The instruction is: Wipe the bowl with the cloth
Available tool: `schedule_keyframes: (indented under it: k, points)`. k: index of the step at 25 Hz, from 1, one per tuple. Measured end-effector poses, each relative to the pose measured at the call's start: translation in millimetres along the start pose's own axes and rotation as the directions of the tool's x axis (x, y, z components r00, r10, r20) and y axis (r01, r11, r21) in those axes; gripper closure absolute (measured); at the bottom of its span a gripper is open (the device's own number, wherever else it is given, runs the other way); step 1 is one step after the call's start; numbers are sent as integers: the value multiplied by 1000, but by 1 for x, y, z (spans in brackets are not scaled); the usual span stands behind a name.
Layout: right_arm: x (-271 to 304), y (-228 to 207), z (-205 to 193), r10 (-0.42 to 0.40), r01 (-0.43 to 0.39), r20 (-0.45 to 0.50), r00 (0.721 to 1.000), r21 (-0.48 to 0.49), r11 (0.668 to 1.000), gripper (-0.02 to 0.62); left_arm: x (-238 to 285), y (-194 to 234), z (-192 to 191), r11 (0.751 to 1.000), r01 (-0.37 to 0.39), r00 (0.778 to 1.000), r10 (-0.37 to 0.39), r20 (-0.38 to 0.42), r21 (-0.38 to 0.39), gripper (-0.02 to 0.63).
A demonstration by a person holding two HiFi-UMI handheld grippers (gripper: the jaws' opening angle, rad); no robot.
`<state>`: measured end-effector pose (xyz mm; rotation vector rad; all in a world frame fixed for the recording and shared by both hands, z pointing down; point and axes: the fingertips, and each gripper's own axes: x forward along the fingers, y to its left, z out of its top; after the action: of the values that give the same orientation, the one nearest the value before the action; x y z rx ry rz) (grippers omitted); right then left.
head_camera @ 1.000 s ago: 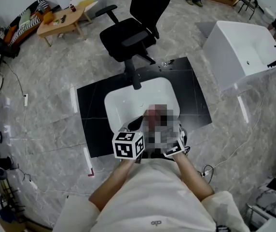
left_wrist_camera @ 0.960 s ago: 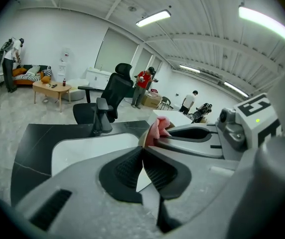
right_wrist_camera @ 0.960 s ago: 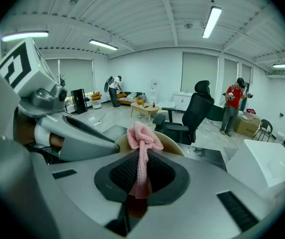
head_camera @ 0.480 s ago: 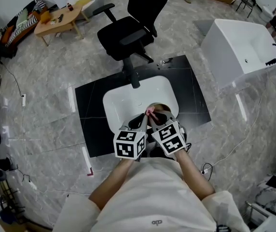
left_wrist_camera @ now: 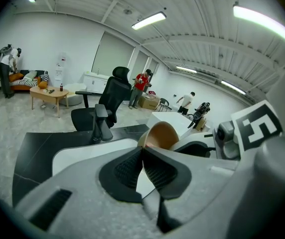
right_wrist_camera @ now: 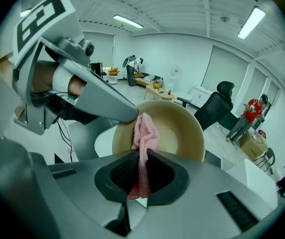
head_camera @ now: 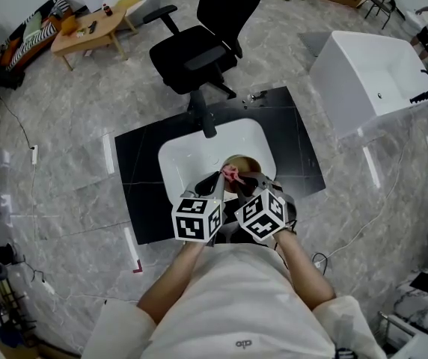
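Over the white sink [head_camera: 188,152], the left tool [left_wrist_camera: 143,152] at nine o'clock is closed on the rim of the tan bowl [right_wrist_camera: 182,128], holding it tilted. At three o'clock the right tool [right_wrist_camera: 141,158] pinches the pink cloth [right_wrist_camera: 145,131], whose free end lies against the inner wall. Light, stiff and smooth, the bowl may pivot in a rim hold; the cloth is limp.

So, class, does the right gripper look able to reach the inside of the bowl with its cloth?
Probably yes: the bowl, pinched at its rim by the left gripper, opens toward the right gripper, and the cloth seems to touch its inner wall, nothing between.
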<state>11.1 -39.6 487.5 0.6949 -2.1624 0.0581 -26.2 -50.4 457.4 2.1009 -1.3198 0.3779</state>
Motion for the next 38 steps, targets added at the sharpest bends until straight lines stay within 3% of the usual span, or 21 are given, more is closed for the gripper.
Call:
schedule_keyframes:
  k: [8,16,19,22,26,31,38]
  points:
    - [-9,-27,3,-165,153,-46,985,-203,967,567,-3,1,4,1000,-4,1000,4,7,16,589]
    - [-4,-7,5,-113,103,-47,993,-178,979,567,-6,2,9,1000,12,1000,-12,24,-4,589]
    - [-2,3,10,-55,53,-14,998,-115,992,567,-5,0,7,999,30,999,-29,19,-22,589]
    - [-2,5,16,0,-1,44,999,10,1000,567,-6,0,4,998,46,999,-45,18,-45,589]
    - [-8,-5,29,17,-42,143,990,174,984,567,-7,-2,3,998,51,999,-50,17,-47,588]
    - [-13,-21,35,-38,-36,214,976,328,944,567,-7,-6,1,998,50,999,-50,12,-31,588]
    - [-24,-50,31,-205,88,220,954,446,890,567,-8,-3,3,999,41,999,-40,29,-36,589]
